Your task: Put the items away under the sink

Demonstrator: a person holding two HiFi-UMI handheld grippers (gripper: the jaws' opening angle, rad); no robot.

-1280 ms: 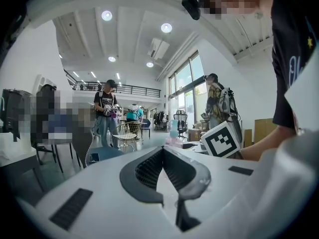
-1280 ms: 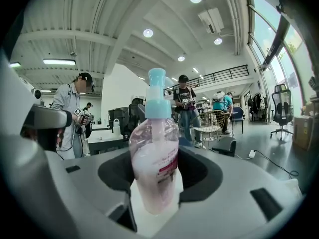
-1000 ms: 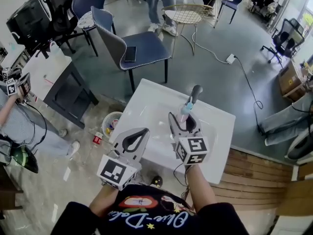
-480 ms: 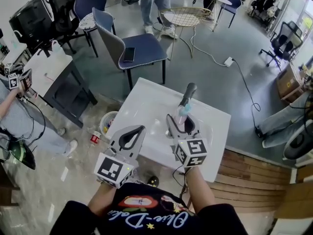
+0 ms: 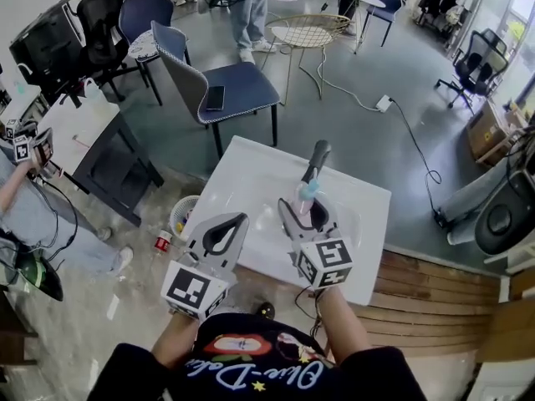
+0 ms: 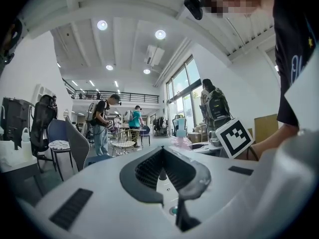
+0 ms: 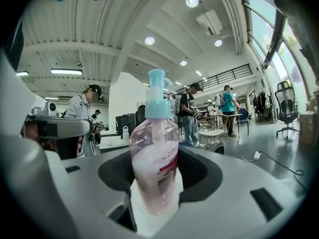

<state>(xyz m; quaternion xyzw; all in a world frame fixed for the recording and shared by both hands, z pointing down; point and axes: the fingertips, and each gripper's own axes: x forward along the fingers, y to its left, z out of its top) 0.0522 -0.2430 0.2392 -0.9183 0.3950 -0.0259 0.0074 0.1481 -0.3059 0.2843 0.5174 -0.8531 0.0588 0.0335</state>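
Bottle (image 7: 153,153) is clamped in right gripper (image 5: 308,214) above sink (image 5: 242,178), not yet stowed underneath; left gripper (image 5: 234,222) jaws together, empty.

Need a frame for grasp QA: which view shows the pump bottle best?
Right gripper view: the pump bottle fills the centre, upright between the right gripper's jaws, blue pump and pink label clear. Head view shows only its top poking above that gripper. Left gripper view catches it small and distant.
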